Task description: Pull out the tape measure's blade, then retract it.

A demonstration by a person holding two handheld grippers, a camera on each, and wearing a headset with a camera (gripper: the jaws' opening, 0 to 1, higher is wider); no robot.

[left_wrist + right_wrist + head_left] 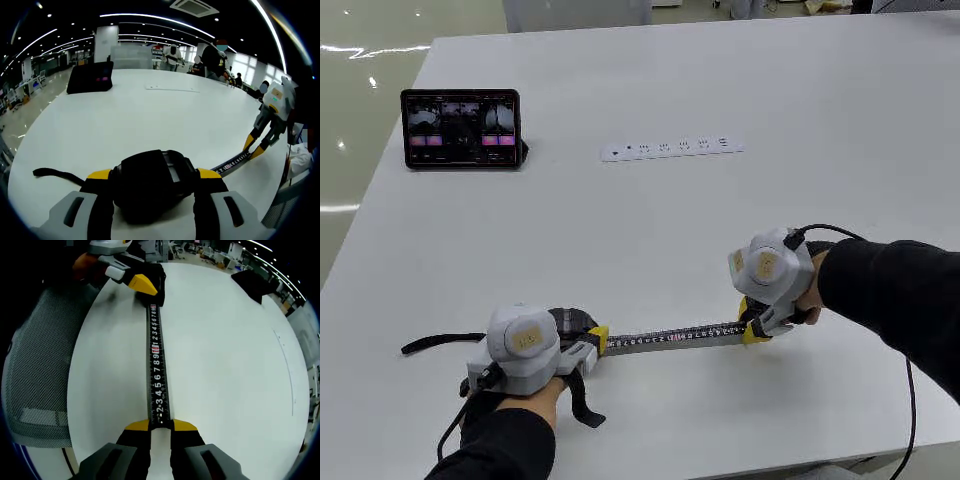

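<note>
You have bright, even light; glare streaks the floor (365,50) at ten o'clock. Gripper views warp toward their edges.

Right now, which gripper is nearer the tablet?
Left. The left gripper, shut on the tape measure, sits on the same side of the table as the tablet. The right gripper, pinching the end of the blade, is farther off to the right.

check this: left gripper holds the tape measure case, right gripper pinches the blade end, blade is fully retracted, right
No: the blade is pulled out, stretching from the case in the left gripper to the right gripper, as the head view shows.
</note>
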